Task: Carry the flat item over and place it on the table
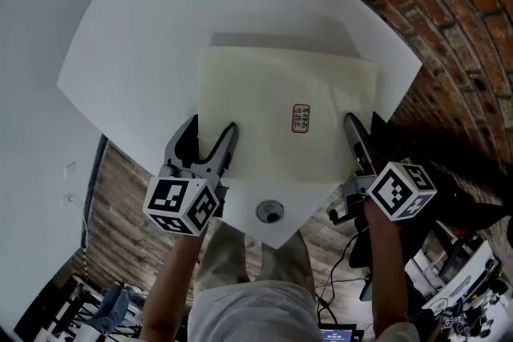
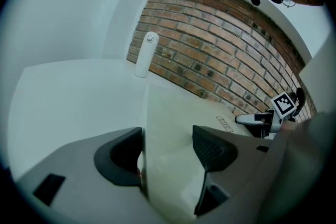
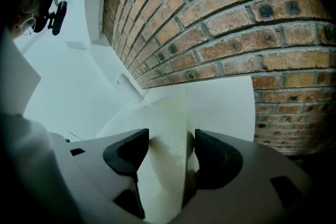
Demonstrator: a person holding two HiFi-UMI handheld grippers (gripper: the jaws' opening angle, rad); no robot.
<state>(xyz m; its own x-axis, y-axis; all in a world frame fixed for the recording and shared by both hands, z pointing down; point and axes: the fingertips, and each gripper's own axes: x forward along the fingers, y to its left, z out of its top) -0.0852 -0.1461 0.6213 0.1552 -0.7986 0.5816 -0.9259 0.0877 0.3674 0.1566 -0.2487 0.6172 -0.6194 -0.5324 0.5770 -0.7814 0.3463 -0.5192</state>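
A flat cream sheet (image 1: 280,116) with a small red-framed label (image 1: 300,118) lies over the white table (image 1: 136,68), throwing a grey shadow past its far edge. My left gripper (image 1: 210,136) straddles the sheet's left edge, one finger over the sheet and one outside it. In the left gripper view the sheet (image 2: 173,113) runs between the jaws, which stand well apart, so the left gripper (image 2: 168,152) is open. My right gripper (image 1: 357,132) sits at the sheet's right edge. There the sheet (image 3: 168,118) also passes between jaws that are apart, so the right gripper (image 3: 170,149) is open.
A white cylinder (image 2: 144,55) stands at the table's far side by the brick wall (image 2: 220,44). A round metal fitting (image 1: 268,212) sits in the table's near corner. Cables and equipment (image 1: 457,284) lie on the floor at lower right.
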